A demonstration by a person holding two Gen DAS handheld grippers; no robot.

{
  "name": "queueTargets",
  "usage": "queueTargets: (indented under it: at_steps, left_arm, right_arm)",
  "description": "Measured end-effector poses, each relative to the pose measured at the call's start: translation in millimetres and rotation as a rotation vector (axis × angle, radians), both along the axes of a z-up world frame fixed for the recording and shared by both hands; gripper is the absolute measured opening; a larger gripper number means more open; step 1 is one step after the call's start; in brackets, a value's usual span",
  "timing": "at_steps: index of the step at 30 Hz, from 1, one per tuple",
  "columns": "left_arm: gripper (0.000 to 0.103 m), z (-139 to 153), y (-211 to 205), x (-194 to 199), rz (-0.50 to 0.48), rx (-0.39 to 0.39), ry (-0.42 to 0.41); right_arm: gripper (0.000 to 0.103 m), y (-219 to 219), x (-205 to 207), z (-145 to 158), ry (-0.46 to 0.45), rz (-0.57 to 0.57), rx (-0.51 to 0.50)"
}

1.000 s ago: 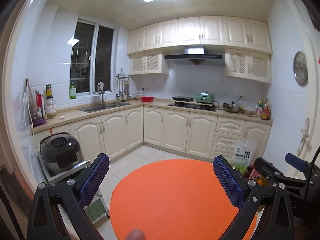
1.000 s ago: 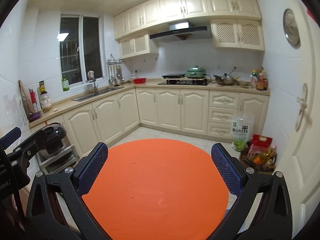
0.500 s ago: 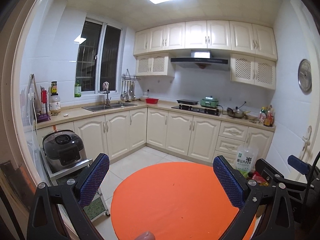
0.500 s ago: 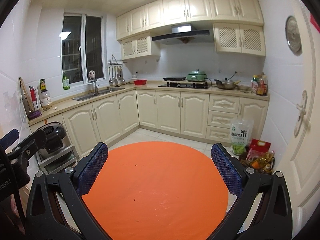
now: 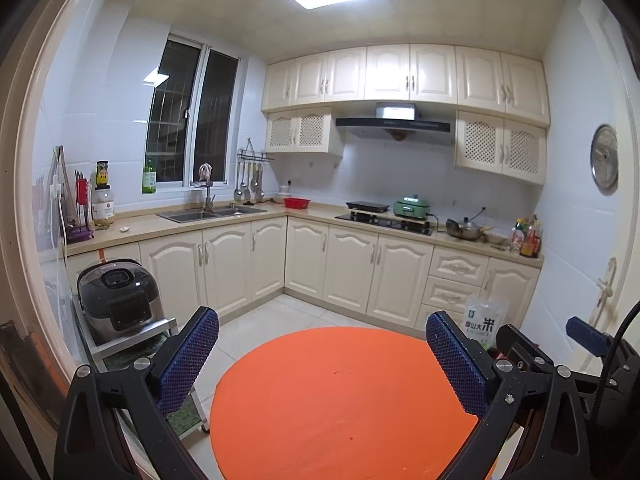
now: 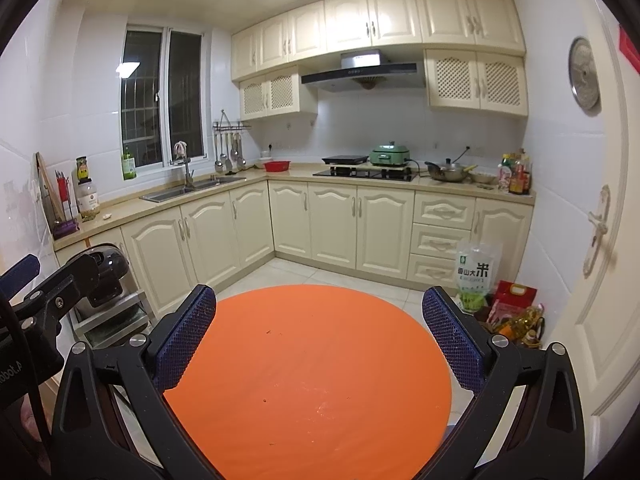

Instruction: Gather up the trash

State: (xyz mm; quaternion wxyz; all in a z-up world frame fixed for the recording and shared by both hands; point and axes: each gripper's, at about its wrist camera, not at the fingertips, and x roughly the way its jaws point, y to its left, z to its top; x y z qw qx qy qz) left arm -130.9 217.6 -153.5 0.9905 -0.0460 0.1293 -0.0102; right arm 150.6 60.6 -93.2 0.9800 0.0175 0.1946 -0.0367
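A few tiny dark crumbs dot the round orange bench, one near its far edge, another nearer the middle; too small to say what they are. The bench's near edge is cut off by the frame. The left hand-held gripper and right hand-held gripper hover above it side by side, both spread wide with nothing between their blue pads. Beyond the far right edge, a rice bag stands on the floor against the cabinets.
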Motion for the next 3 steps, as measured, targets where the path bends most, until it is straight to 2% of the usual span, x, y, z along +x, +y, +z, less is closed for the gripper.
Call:
queueTargets:
  at_steps: [3]
  left_arm:
    - [0.102, -0.9, -1.2, -1.9, -0.001, 0.000, -0.013]
  right_arm:
    - [0.103, -2.2, -0.1, 1.1, 0.000, -0.006, 0.002]
